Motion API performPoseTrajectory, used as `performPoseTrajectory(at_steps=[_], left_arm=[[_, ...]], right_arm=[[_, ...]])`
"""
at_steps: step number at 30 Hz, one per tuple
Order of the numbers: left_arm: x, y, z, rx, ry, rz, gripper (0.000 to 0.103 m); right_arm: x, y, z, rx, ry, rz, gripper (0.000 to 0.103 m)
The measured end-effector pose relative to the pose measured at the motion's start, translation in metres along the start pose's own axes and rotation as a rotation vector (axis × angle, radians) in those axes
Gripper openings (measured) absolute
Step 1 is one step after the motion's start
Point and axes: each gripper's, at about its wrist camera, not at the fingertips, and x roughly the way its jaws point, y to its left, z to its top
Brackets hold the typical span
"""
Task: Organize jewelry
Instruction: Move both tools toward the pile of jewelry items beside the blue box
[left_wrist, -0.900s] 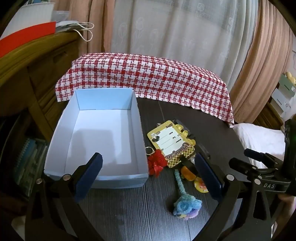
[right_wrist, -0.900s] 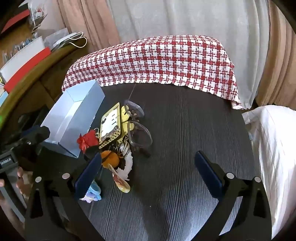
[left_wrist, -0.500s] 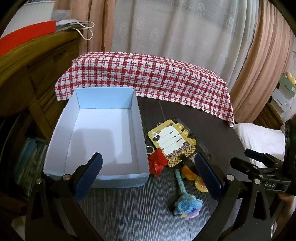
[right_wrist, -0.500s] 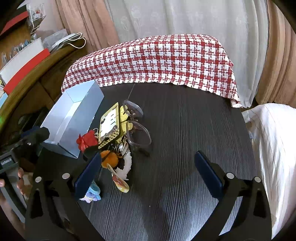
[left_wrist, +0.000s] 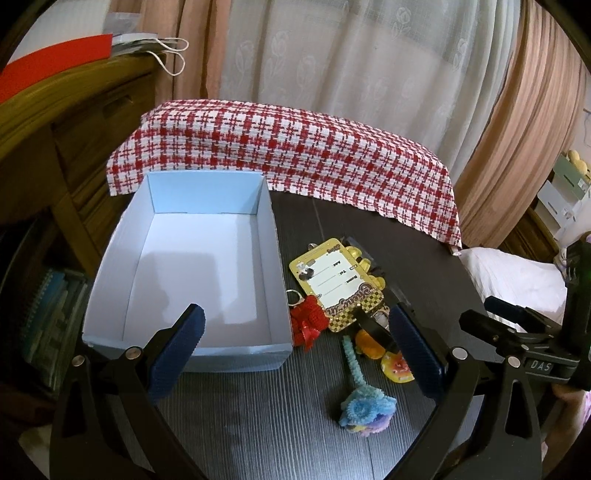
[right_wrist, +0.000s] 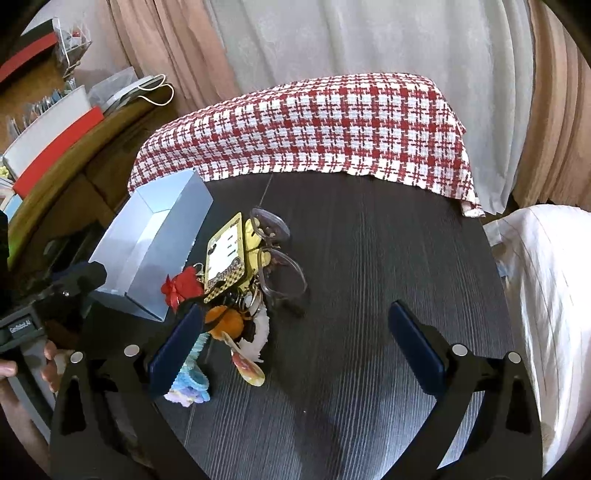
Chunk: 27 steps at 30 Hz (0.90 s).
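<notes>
An empty pale blue box sits on the dark table; it also shows in the right wrist view. Beside it lies a pile of trinkets: a yellow checkered tag, a red bow, a blue fuzzy flower charm, an orange charm and clear glasses. My left gripper is open, above the box's near right corner. My right gripper is open, above the table just right of the pile.
A red-and-white checked cloth covers the far side of the table. A wooden cabinet stands at left, a white cushion at right. Curtains hang behind.
Both grippers have shifted only slightly; the view has barely changed. Nothing was taken hold of or let go.
</notes>
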Motion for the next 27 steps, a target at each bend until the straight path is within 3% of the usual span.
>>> performPoseTrajectory(at_steps=[3,7,12,19,22,25,27], left_arm=[[0.000,0.001,0.000,0.000,0.000,-0.001,0.099],[0.000,0.001,0.000,0.003,0.000,-0.001,0.099],[-0.003,-0.002,-0.001,0.024,0.001,-0.009,0.099],[-0.013,-0.008,0.002,0.038,-0.011,-0.052,0.099],[-0.009,0.002,-0.002,-0.107,0.023,-0.158,0.099],[0.001,0.011,-0.013,-0.281,0.046,-0.359,0.099],[0.003,0.012,-0.018,-0.354,0.024,-0.408,0.099]], right_arm=[[-0.001,0.001,0.000,-0.001,0.013,-0.005,0.096],[-0.008,0.000,0.001,-0.005,-0.040,0.023,0.096],[-0.014,-0.002,0.001,0.039,-0.123,0.154,0.096],[-0.025,-0.011,0.006,0.115,-0.237,0.216,0.096],[-0.019,-0.012,0.004,0.094,-0.213,0.173,0.096],[-0.015,-0.007,0.001,0.015,-0.180,0.092,0.096],[-0.012,-0.001,-0.002,-0.057,-0.174,0.027,0.096]])
